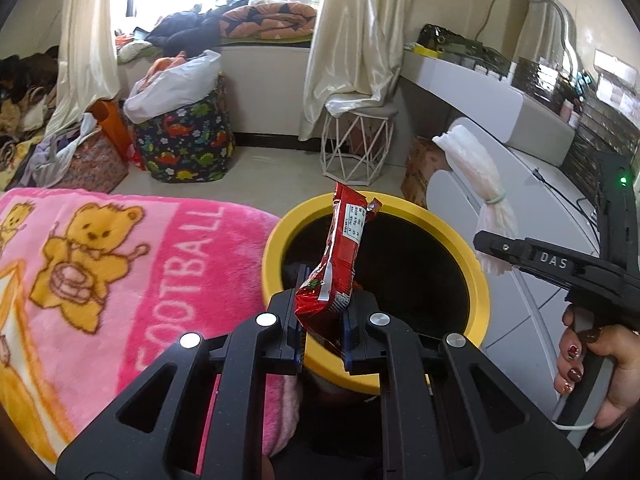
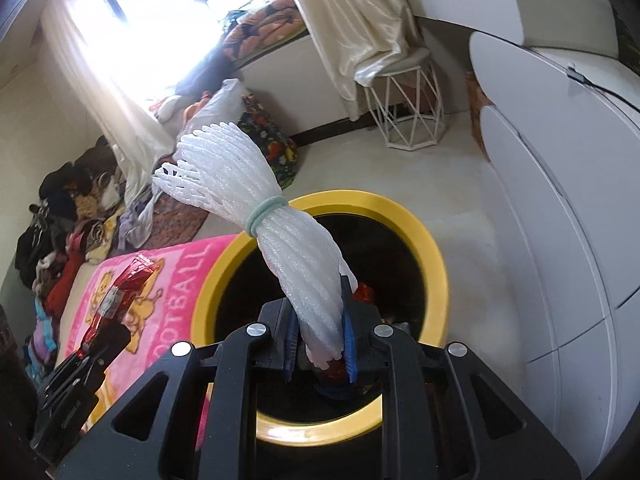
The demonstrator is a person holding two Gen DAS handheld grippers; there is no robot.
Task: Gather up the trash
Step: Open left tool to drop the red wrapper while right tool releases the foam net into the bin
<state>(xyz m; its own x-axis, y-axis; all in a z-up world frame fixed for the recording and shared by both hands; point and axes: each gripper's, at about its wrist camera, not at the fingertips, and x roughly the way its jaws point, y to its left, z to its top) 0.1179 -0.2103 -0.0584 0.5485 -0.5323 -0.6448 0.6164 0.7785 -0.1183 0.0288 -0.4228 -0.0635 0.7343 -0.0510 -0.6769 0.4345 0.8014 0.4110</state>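
Note:
A red snack wrapper [image 1: 340, 256] stands up between the pads of my left gripper [image 1: 324, 320], which is shut on it over the near rim of a yellow-rimmed black bin [image 1: 276, 240]. My right gripper [image 2: 320, 340] is shut on a white foam net bundle [image 2: 256, 200] tied with a pale green band, and holds it above the bin's opening [image 2: 434, 264]. In the left wrist view the right gripper [image 1: 492, 248] comes in from the right, held by a hand [image 1: 584, 364], with the foam net [image 1: 480, 168] sticking up. The right wrist view shows the wrapper [image 2: 124, 292] at the left.
A pink bear-print blanket [image 1: 120, 272] lies against the bin's left side. A white curved cabinet [image 2: 560, 240] stands to its right. Beyond are a white wire stool [image 1: 356, 144], a dinosaur-print bag [image 1: 188, 140], curtains and piled clothes.

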